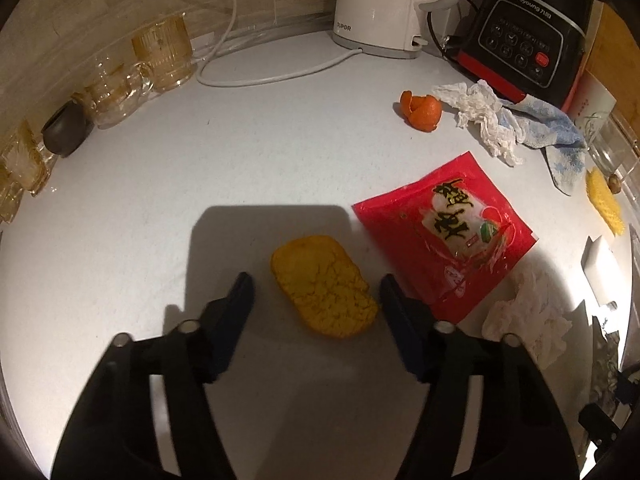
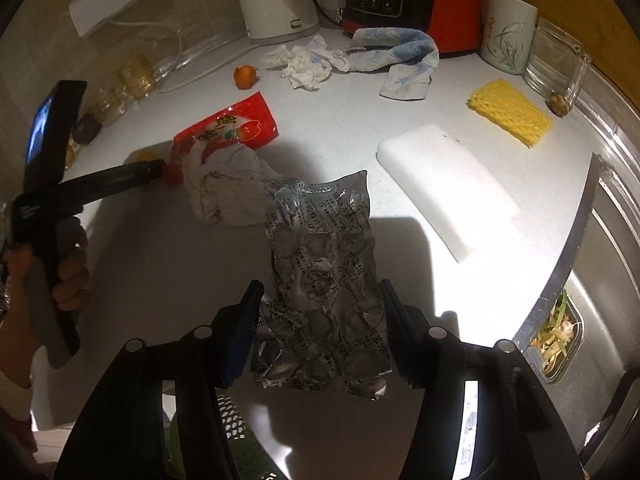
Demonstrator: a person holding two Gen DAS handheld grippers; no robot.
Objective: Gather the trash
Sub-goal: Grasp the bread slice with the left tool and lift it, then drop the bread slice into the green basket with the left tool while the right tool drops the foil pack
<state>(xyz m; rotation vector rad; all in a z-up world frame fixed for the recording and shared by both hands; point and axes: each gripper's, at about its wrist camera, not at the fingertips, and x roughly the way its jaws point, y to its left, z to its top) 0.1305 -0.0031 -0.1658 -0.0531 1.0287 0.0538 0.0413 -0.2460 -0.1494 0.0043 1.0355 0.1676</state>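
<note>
In the left wrist view my left gripper (image 1: 316, 282) is open, its fingers either side of an orange-yellow peel piece (image 1: 323, 291) lying on the white counter (image 1: 240, 168). A red snack wrapper (image 1: 444, 232) lies just right of it. Orange peel (image 1: 421, 111) and crumpled tissue (image 1: 480, 116) lie further back. In the right wrist view my right gripper (image 2: 320, 292) has its jaws wide, with a silver foil blister pack (image 2: 320, 280) between the fingers; whether they grip it is unclear. A crumpled tissue (image 2: 224, 188) lies beyond, beside the red wrapper (image 2: 228, 132).
A white kettle (image 1: 380, 4), a black-red blender base (image 1: 528, 36), glass cups (image 1: 160, 52) and a blue-white cloth (image 1: 552, 128) line the back. A white block (image 2: 448, 188), yellow foam net (image 2: 510, 114), mug (image 2: 506, 32) and the sink (image 2: 580, 320) are on the right. A perforated bin (image 2: 228, 420) shows below the counter edge.
</note>
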